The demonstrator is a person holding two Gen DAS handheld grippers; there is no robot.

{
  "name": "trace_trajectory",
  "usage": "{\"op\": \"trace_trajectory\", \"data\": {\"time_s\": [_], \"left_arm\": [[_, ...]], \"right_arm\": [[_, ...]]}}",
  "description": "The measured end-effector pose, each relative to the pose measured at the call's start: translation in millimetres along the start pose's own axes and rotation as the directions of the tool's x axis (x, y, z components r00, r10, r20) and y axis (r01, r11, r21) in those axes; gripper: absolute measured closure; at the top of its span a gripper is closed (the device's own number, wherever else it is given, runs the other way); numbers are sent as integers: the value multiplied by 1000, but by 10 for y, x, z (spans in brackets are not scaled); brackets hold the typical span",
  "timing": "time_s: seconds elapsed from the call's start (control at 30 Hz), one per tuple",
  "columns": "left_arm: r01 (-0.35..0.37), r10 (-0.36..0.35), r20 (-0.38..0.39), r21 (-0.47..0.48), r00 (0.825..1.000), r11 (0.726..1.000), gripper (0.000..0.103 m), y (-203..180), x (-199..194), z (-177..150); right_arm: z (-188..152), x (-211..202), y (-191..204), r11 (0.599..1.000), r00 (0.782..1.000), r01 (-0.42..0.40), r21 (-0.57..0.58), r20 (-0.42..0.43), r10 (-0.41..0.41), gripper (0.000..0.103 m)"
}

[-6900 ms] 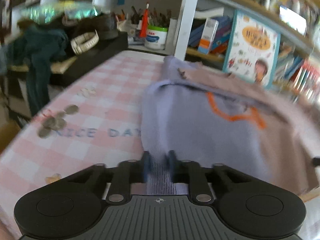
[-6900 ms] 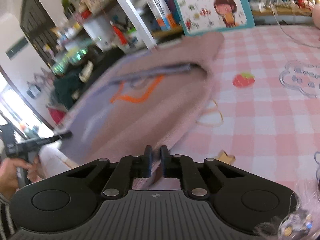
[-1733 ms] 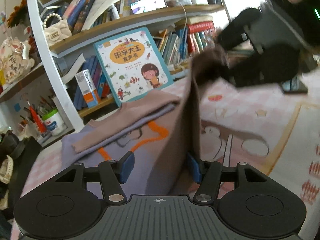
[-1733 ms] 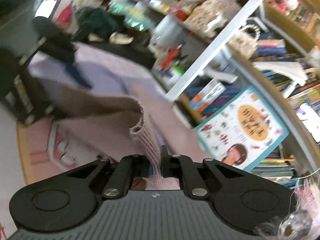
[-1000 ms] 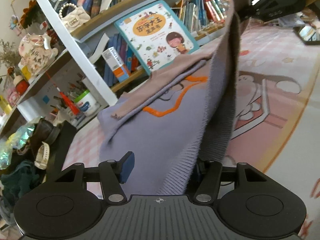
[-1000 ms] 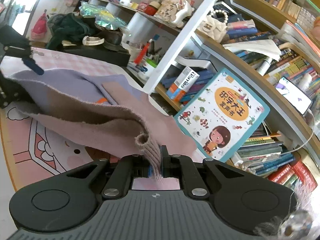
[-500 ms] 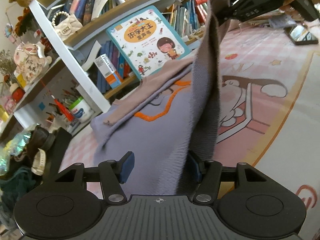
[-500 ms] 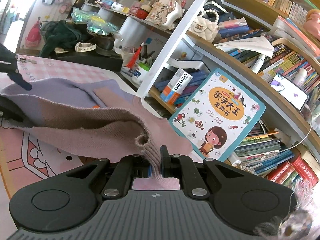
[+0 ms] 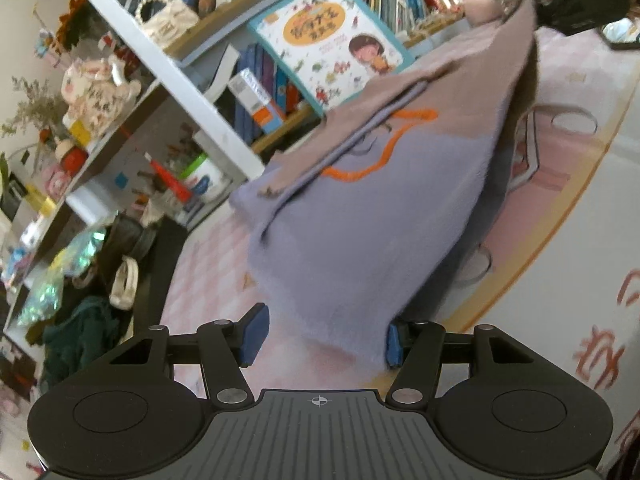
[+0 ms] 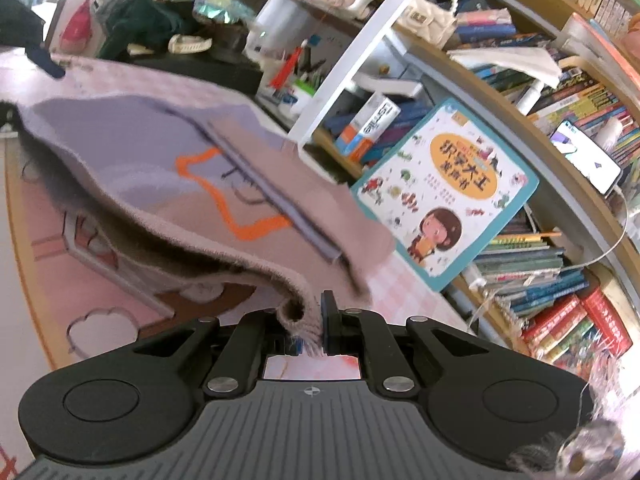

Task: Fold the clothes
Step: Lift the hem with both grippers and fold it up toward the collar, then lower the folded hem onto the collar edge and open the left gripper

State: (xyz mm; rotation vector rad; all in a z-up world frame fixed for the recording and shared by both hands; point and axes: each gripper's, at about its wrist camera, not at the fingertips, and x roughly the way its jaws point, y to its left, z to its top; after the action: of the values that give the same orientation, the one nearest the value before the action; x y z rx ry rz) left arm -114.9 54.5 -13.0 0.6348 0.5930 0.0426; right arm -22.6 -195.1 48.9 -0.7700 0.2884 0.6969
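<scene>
Stretching leftward from the right gripper [image 10: 310, 320] pinching its hem, the sweater [image 9: 360, 216] drapes between the left gripper [image 9: 322, 334]'s parted jaws.

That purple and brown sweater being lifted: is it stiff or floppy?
Probably floppy: the sweater sags in a curve away from the right gripper pinching its edge. Likely grippy rather than slippery, given its fuzzy knit. It drapes loosely between the left gripper pads.

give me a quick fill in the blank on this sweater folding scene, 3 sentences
1. The right gripper is shut on the ____ of the sweater.
2. The line drawn on the sweater's front is ____ in colour.
3. The picture book with a girl on its cover leans against the ____.

Missing words: edge; orange; bookshelf
</scene>
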Motion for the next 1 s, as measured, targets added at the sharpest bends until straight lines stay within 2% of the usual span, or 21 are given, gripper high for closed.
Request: {"op": "trace_trajectory", "data": {"time_s": [0.17, 0.33, 0.37, 0.4, 0.43, 0.47, 0.63, 0.77, 0.9, 1.0], "left_arm": [[-21, 21, -30, -20, 999, 1000, 43, 103, 13, -53], [-54, 54, -12, -1, 998, 999, 48, 175, 57, -39], [-47, 47, -11, -1, 999, 999, 62, 187, 57, -40], [-25, 24, -19, -5, 1000, 1000, 71, 195, 56, -49], [-3, 2, -27, -10, 1000, 1000, 88, 204, 54, -57], [14, -14, -33, -8, 999, 1000, 98, 198, 49, -70], [80, -80, -46, -13, 996, 997, 101, 173, -48, -146], [123, -125, -7, -128, 992, 984, 101, 358, -222, -146], [153, -130, 101, -264, 986, 952, 101, 652, -399, -46], [186, -105, 233, -360, 967, 914, 101, 900, -465, 91]], "right_arm": [[-119, -29, 147, 999, 999, -35, -34, -27, 34, 96], [-152, -64, 247, 996, 998, -59, -65, -33, 57, 95], [-150, -81, 249, 996, 997, -67, -61, -32, 66, 95], [-150, -100, 249, 995, 997, -77, -55, -30, 76, 95], [-154, -125, 255, 995, 995, -93, -48, -31, 92, 95], [-160, -154, 265, 993, 993, -112, -39, -33, 111, 96], [-205, -260, 307, 984, 982, -178, -14, -70, 177, 96], [-196, -421, 159, 961, 963, -254, 105, -62, 262, 96], [-84, -625, -95, 931, 953, -296, 216, 7, 302, 96], [41, -749, -356, 916, 958, -288, 280, 88, 274, 97]]}}
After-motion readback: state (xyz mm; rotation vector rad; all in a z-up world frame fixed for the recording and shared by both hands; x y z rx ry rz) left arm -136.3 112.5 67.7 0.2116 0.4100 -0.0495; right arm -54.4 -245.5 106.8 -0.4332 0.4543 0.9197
